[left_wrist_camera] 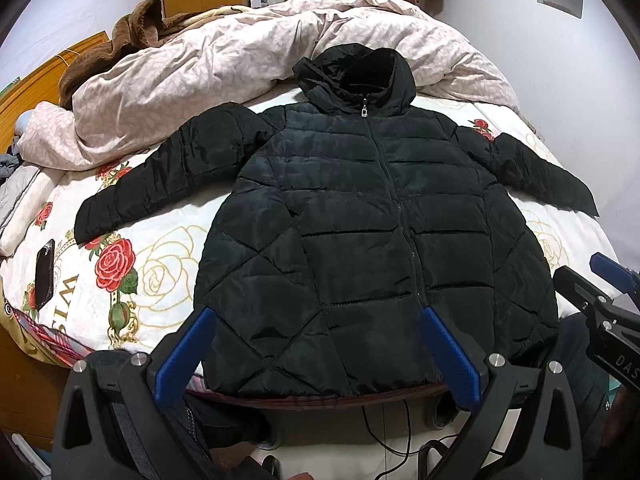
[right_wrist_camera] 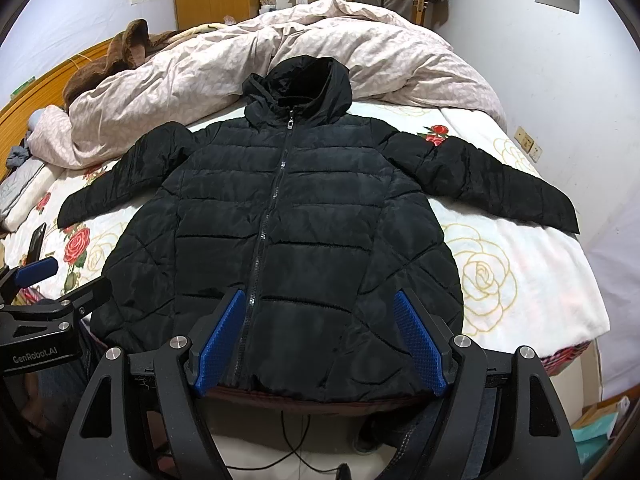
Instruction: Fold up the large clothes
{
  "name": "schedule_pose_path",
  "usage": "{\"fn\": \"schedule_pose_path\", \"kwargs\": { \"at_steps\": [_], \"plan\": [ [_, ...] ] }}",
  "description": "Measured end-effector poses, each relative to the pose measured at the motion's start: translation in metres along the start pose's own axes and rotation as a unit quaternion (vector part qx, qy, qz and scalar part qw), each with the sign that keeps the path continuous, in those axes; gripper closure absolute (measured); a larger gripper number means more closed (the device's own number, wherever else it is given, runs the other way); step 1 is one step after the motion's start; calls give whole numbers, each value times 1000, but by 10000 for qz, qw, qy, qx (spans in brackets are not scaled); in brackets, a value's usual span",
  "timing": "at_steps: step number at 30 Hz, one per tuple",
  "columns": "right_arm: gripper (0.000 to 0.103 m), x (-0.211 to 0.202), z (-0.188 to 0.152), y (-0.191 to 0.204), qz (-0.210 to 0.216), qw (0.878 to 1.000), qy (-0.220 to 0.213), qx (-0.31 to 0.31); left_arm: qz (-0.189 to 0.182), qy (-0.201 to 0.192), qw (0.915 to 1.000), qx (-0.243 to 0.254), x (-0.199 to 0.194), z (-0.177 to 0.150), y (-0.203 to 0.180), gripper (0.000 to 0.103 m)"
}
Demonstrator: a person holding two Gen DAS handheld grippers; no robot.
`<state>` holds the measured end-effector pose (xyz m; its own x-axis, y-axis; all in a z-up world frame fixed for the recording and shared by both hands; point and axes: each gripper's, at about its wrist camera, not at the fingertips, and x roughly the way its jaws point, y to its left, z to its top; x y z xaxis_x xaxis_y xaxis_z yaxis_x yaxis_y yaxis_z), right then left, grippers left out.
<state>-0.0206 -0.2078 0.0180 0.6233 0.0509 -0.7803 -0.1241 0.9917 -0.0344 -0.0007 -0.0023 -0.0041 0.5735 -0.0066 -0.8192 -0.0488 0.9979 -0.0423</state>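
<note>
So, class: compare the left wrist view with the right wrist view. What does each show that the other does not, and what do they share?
Only the left wrist view shows the whole black phone lying flat on the floral sheet, and the right gripper entering from the side.

Only the right wrist view shows the wall sockets beside the bed, the boxes on the floor, and the left gripper.

Both show the black puffer jacket spread flat, zipped, sleeves out, hood toward the pink duvet, with open jaws hovering above its hem.
</note>
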Motion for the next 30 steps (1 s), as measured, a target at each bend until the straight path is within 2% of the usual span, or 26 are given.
{"fn": "schedule_pose_path", "kwargs": {
  "at_steps": [30],
  "plan": [
    [27,6,-7,4,21,10000,55,-1,-11,24,10000,0,0,-3,-2,0]
  ]
}}
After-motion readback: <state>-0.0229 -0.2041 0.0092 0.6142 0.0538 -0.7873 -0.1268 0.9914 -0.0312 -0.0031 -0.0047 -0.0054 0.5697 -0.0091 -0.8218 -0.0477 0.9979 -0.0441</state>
